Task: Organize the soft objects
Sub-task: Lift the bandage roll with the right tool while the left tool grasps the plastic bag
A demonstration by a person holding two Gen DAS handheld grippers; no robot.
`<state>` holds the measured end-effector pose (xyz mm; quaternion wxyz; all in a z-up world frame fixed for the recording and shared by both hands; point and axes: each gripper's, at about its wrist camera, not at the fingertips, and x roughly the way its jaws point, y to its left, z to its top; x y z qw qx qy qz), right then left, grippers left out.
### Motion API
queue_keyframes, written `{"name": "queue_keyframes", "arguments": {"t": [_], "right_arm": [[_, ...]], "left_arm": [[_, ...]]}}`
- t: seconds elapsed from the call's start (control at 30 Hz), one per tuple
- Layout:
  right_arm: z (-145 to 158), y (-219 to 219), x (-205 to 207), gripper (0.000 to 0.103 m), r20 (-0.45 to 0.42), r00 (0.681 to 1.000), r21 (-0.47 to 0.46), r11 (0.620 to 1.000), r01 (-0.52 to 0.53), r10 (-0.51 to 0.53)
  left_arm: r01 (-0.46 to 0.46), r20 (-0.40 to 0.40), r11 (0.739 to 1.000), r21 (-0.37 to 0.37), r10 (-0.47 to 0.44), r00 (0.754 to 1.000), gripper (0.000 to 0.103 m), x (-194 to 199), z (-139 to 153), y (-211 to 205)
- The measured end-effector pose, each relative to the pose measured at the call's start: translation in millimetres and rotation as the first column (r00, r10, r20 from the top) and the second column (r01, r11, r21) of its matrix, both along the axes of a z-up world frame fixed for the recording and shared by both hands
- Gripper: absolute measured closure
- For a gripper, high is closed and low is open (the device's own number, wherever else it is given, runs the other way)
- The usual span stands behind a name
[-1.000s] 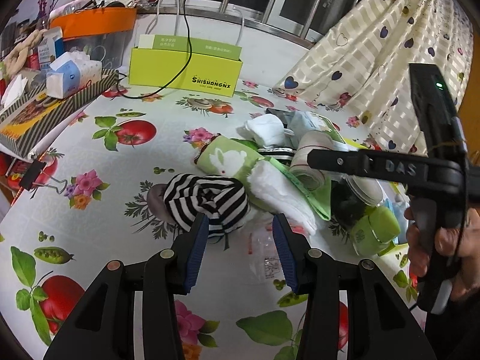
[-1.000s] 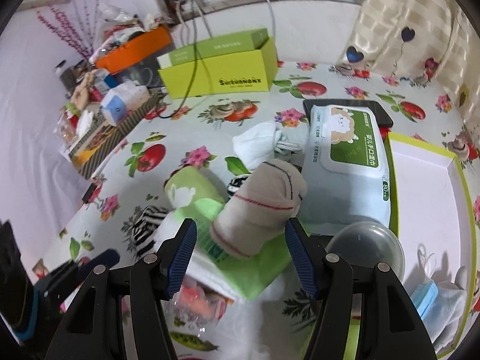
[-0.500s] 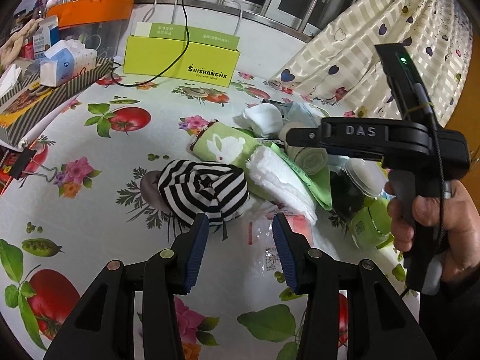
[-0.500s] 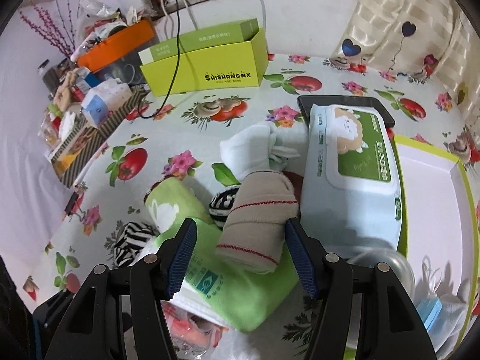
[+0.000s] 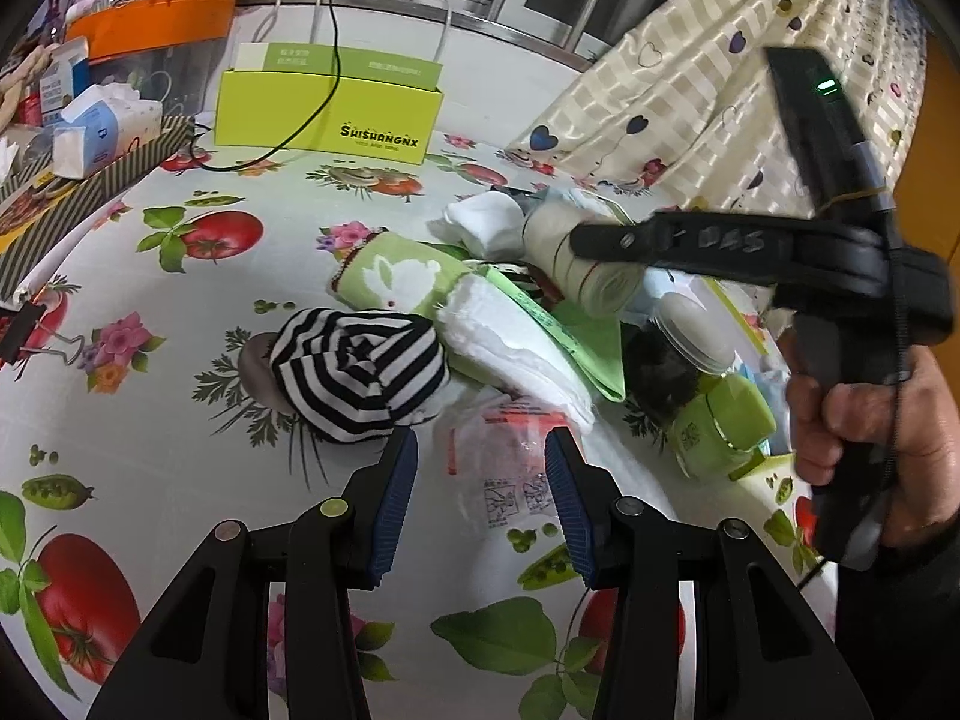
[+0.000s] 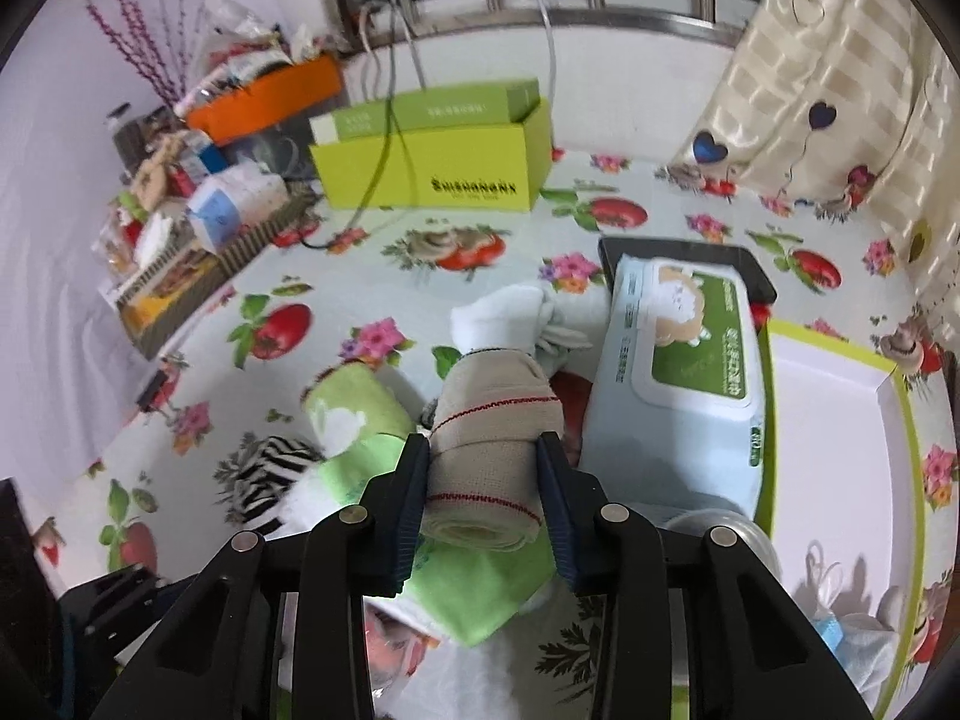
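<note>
Right wrist view: right gripper [image 6: 483, 495] jaws just closing, now clamped on beige bandage roll [image 6: 489, 450]; both blue pads pressed against roll's sides. Roll lies over green towel [image 6: 474, 591], with wet-wipes pack [image 6: 678, 396] just beside at 3 o'clock and white sock [image 6: 501, 315] at 12 o'clock. Lime box [image 6: 432, 171] far back at 11 o'clock.

Left wrist view: left gripper [image 5: 480, 495] spread, nothing between pads, hovering over clear plastic packet [image 5: 510, 456]. Striped sock ball [image 5: 357, 375] at 10 o'clock of fingertips, apart from them. Person's hand [image 5: 870, 408] grips right tool's handle at 3 o'clock.
</note>
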<state>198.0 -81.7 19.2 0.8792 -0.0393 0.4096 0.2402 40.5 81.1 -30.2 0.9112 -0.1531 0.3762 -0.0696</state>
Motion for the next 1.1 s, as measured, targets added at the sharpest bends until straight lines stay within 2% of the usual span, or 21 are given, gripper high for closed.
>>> {"name": "queue_keyframes", "arguments": {"t": [0.33,0.6,0.7,0.83,0.97,1.1], "right_arm": [[16.3,-20.1,-41.6,0.068,0.041,0.997,0.068,0.996,-0.060,0.058],[23.9,-40.5,-50.9,0.068,0.065,0.997,0.095,0.995,-0.041,0.035],[24.4,-44.9,-51.9,0.068,0.066,0.997,0.100,0.994,-0.038,0.032],[24.9,-47.9,-54.3,0.068,0.071,0.997,0.105,0.994,-0.042,0.034],[26.2,-50.9,-58.2,0.068,0.078,0.996,0.112,0.993,-0.046,0.038],[26.7,-55.2,-63.4,0.068,0.081,0.996,0.117,0.992,-0.049,0.040]], "left_arm": [[0.052,-0.030,0.996,0.077,-0.050,0.998,0.057,15.5,-5.9,-25.2],[0.086,-0.040,0.983,0.161,-0.081,0.996,0.057,35.0,-8.4,-43.2],[0.093,-0.055,0.981,0.171,-0.085,0.995,0.052,39.2,-12.8,-48.0],[0.097,-0.066,0.974,0.205,-0.085,0.994,0.051,40.3,-16.7,-55.5],[0.097,-0.087,0.974,0.206,-0.081,0.993,0.052,40.9,-20.2,-57.6],[0.102,-0.095,0.973,0.206,-0.083,0.992,0.064,35.9,-20.6,-59.8]]}}
